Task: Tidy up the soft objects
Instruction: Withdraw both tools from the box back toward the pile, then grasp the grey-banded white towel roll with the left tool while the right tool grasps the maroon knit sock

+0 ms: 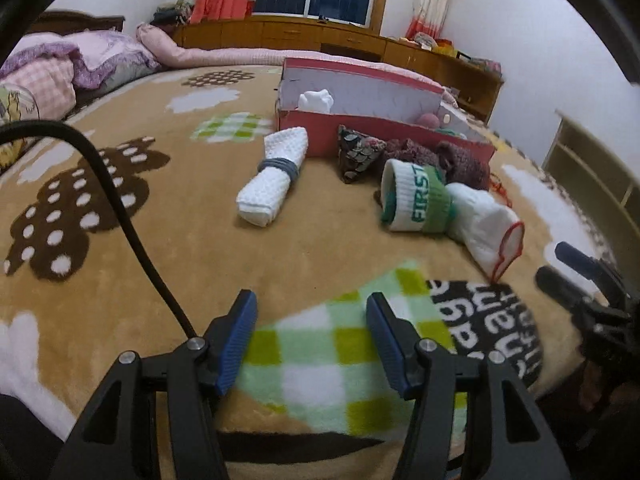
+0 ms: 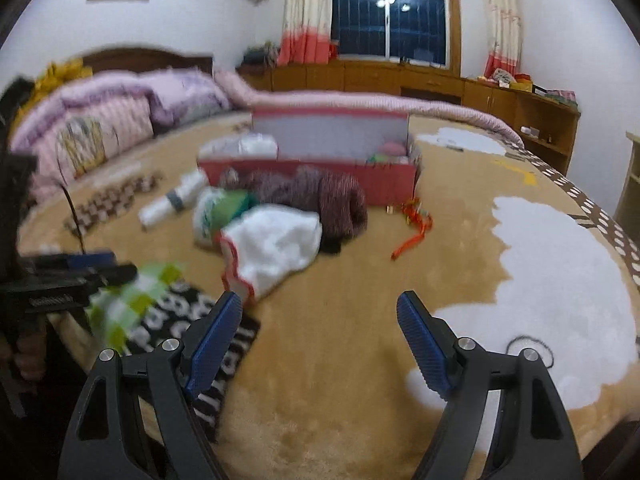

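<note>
- Left gripper (image 1: pixel 311 340) low over the tan patterned blanket (image 1: pixel 180 248), blue pads spread wide, nothing between them.
- Right gripper (image 2: pixel 320 342) hovering over the same blanket, fingers likewise parted and empty, tips near the white red-trimmed cloth (image 2: pixel 276 248).
- Red box (image 1: pixel 384 120) standing open mid-bed, a white bundle (image 1: pixel 316 101) and something pink (image 1: pixel 430 120) tucked inside.
- Just in front of the box: rolled white towel (image 1: pixel 274 178) cinched with a grey band (image 1: pixel 278 168), lying apart to the left.
- Beside it, a scale-patterned pouch (image 1: pixel 356 152) touching the maroon knitted piece (image 1: pixel 440 158) against the box wall.
- Nearer still, green-and-white "FIRST" sock (image 1: pixel 416 200) pressed against the white red-trimmed cloth.
- Black cable (image 1: pixel 120 200) looping across the left view.
- Right view motion-blurred; finer details unreadable.
</note>
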